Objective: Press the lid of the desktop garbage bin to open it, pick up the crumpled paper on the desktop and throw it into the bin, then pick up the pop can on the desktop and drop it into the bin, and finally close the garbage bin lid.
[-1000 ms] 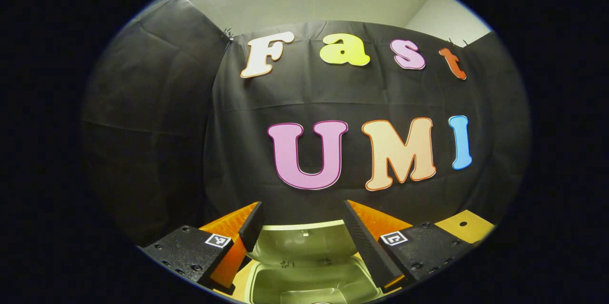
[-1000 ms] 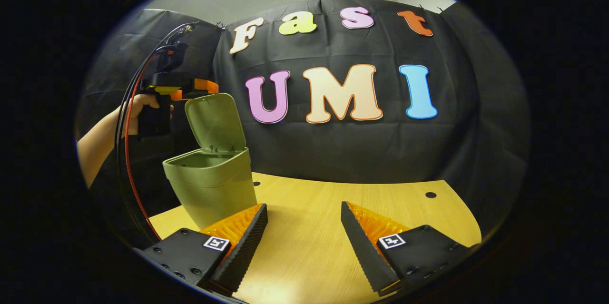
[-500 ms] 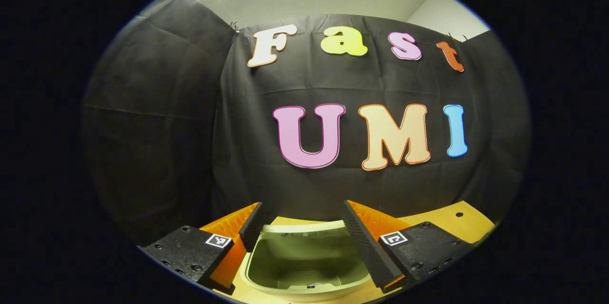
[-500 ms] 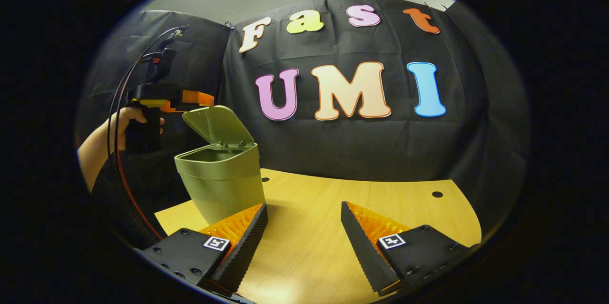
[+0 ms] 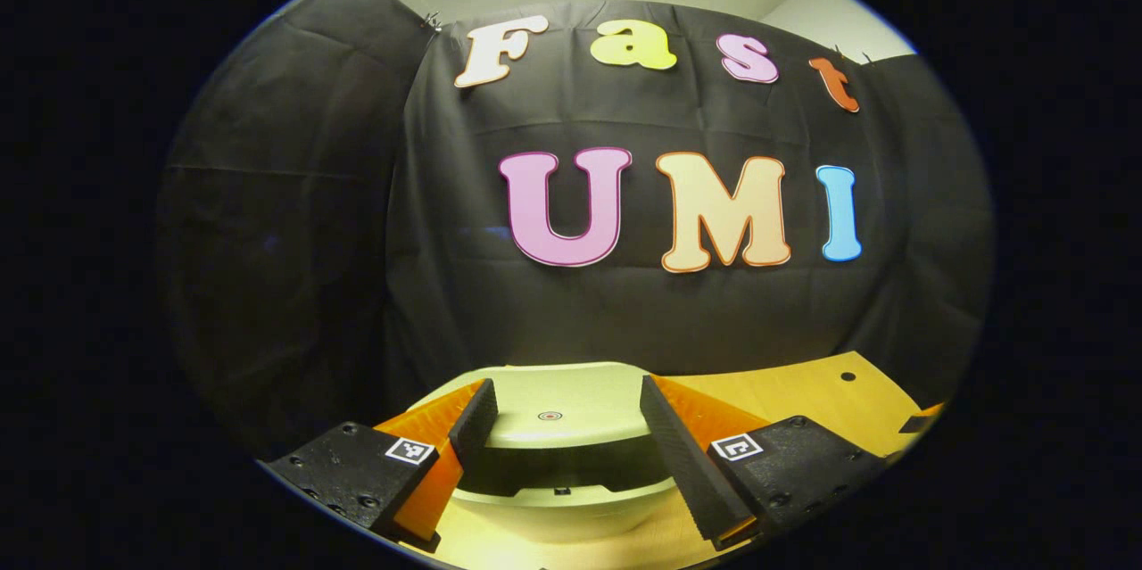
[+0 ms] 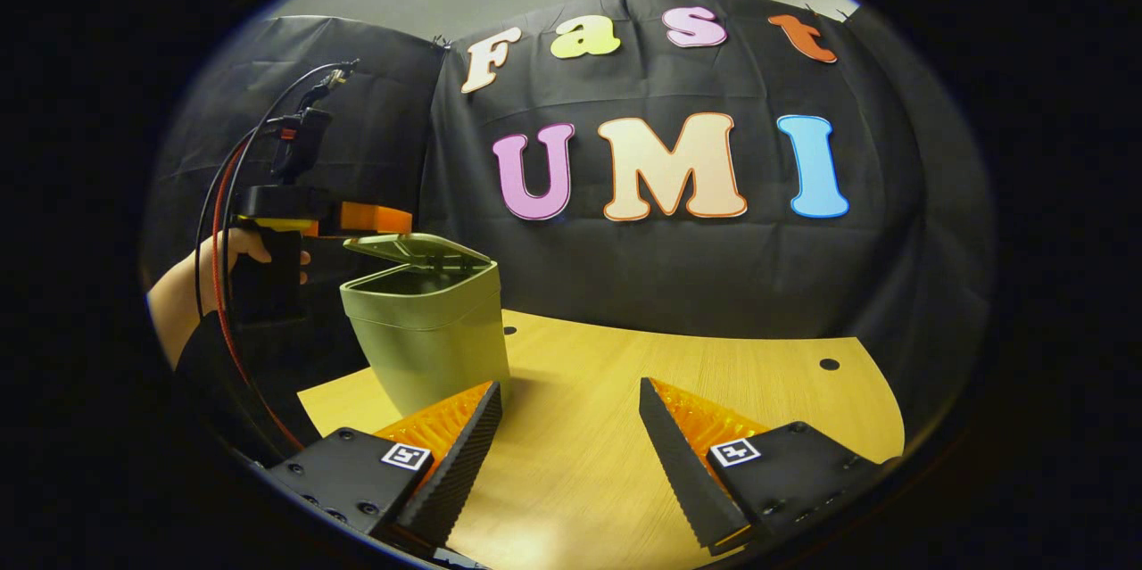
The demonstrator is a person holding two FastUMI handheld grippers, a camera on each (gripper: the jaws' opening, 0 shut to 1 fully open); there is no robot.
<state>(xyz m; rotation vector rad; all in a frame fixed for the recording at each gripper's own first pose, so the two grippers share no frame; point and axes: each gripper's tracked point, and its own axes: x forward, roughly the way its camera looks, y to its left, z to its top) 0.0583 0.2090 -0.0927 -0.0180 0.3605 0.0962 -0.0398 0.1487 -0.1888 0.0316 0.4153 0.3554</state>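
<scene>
Bin [image 6: 426,338]: it stands on your table [image 6: 678,392], toward the near left corner in the right gripper view.
Lid [image 6: 419,251]: hinged at the bin's far side, tilted low over the opening.
Left gripper [image 5: 560,409]: your fingers straddle the lid from above.
Right gripper [image 6: 569,427]: low over bare table, right of the bin.
Your hand [image 6: 234,251]: left of the bin.

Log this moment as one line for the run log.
stage: closing lid | lid: nearly down, gap left | bin: on table | left gripper: open, over lid | right gripper: open, idle
</scene>
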